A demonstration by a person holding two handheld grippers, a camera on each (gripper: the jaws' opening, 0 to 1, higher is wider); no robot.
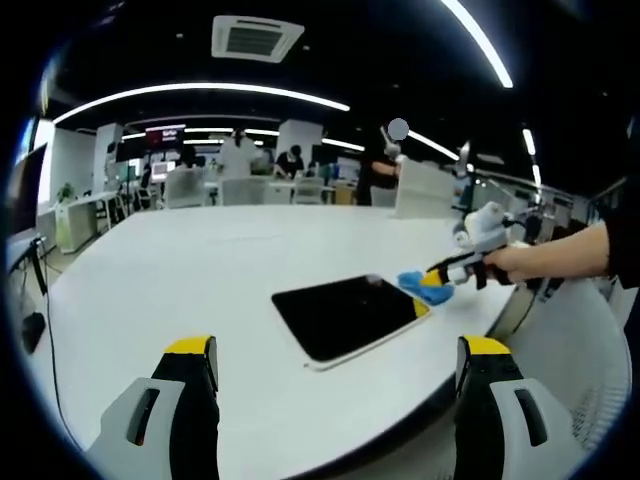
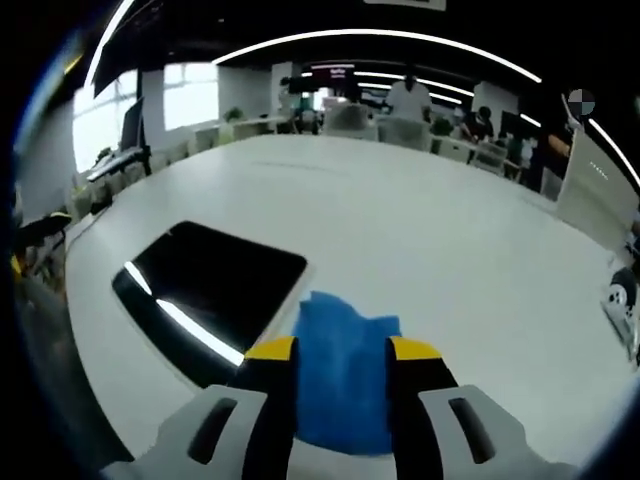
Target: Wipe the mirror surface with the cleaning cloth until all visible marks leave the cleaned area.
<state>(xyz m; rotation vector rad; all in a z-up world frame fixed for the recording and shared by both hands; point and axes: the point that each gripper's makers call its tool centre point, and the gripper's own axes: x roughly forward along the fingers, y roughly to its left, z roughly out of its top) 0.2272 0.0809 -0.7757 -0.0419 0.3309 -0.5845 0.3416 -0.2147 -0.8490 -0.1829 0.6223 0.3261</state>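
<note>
Mirror (image 1: 348, 314), flat near the worktop (image 1: 200, 270) front edge; cleaning cloth (image 2: 345, 375) clamped in right tongs (image 2: 342, 350) at its corner, seemingly ready to wipe; left tongs (image 1: 335, 350) apart, empty, hovering clear of the mirror.

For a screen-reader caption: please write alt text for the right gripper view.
The right gripper holds a blue cleaning cloth between its yellow-tipped jaws, at the near corner of a dark rectangular mirror lying flat on a large white table.
</note>
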